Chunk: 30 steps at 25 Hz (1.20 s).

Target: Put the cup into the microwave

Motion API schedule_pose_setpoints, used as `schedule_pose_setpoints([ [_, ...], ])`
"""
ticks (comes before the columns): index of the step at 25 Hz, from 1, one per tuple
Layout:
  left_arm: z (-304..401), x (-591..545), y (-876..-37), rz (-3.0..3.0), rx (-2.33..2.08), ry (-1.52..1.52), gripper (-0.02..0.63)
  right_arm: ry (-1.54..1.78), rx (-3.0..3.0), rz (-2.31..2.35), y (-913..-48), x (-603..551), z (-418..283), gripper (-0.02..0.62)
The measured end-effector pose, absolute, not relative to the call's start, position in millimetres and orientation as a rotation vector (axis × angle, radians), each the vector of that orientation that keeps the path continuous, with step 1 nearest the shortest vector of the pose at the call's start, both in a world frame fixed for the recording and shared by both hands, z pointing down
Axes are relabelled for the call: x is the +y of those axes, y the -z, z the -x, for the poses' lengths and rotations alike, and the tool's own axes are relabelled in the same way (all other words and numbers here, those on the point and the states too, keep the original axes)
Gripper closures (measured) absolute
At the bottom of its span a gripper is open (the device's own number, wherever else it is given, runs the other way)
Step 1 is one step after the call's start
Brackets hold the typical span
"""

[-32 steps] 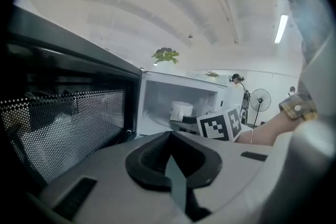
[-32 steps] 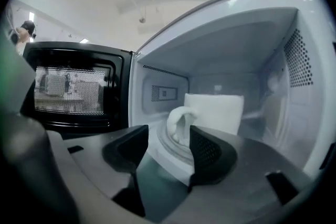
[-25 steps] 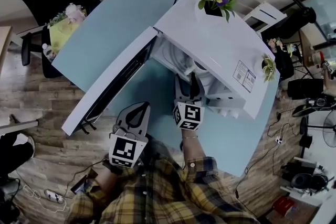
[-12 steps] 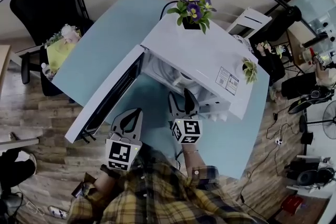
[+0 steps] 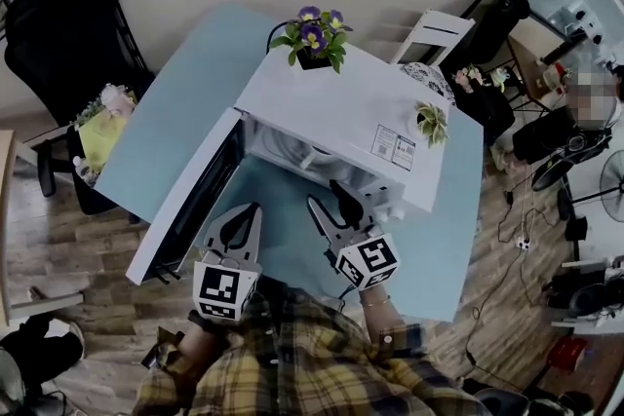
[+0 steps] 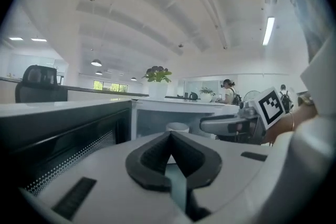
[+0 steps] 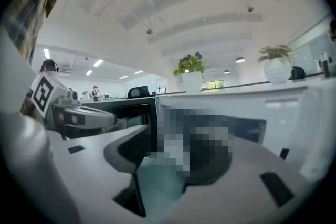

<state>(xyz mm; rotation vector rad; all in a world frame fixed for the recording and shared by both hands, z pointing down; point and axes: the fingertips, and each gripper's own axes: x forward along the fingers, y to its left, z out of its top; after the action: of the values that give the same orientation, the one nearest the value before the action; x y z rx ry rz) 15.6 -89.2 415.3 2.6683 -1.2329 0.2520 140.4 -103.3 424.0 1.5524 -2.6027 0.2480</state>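
The microwave (image 5: 341,117) stands on the right part of the light-blue tabletop (image 5: 195,93). Its door (image 5: 185,200) is swung wide open toward the tabletop's left edge. A flower pot (image 5: 314,39) and a small plant (image 5: 429,120) stand on top of it.

The cup (image 6: 177,127) is white and is already inside the cavity. The left gripper view shows it standing upright on the oven floor, and no gripper touches it.

The main change is on the right side. One second ago the right gripper (image 5: 325,200) reached into the mouth of the oven. Now it has come back out and hangs over the bare tabletop in front of the opening, closer to the near edge. Its jaws are spread wide and are just beginning to close. In the head view I see only blue tabletop between them, so it carries nothing.

The left gripper (image 5: 252,209) has shifted only a little. It hangs beside the open door, its fingertips are pressed together, and nothing is pinched between them.

In my judgement the placing is done, because the cup is released and the hand is withdrawn. If anything remains, it is to shut the door, and the left gripper is the nearer one for that push.
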Motion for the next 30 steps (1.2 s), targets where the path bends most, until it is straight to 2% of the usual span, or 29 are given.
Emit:
schedule_pose_setpoints([
  [12,-41.5,-87.4,-363.9,-2.803,-1.047,-0.174,0.614,-0.222,-2.666,-1.625,-345.8,-67.5,-173.3,0.456],
  [17,-41.0,-82.4,-353.5,-2.815,-1.002,-0.148,0.614,-0.175,-2.679,-1.644,-329.5,-56.1,-177.0,0.553],
  [24,-34.5,-75.1,-352.9,-2.794,-0.976,-0.135,0.614,-0.203,-2.685,-1.629,-332.7,-43.4,-172.4,0.592],
  [30,-31.0,-68.2,-358.8,-2.777,-0.969,-0.153,0.614,-0.171,-2.650,-1.649,-336.0,-39.7,-175.1,0.592],
])
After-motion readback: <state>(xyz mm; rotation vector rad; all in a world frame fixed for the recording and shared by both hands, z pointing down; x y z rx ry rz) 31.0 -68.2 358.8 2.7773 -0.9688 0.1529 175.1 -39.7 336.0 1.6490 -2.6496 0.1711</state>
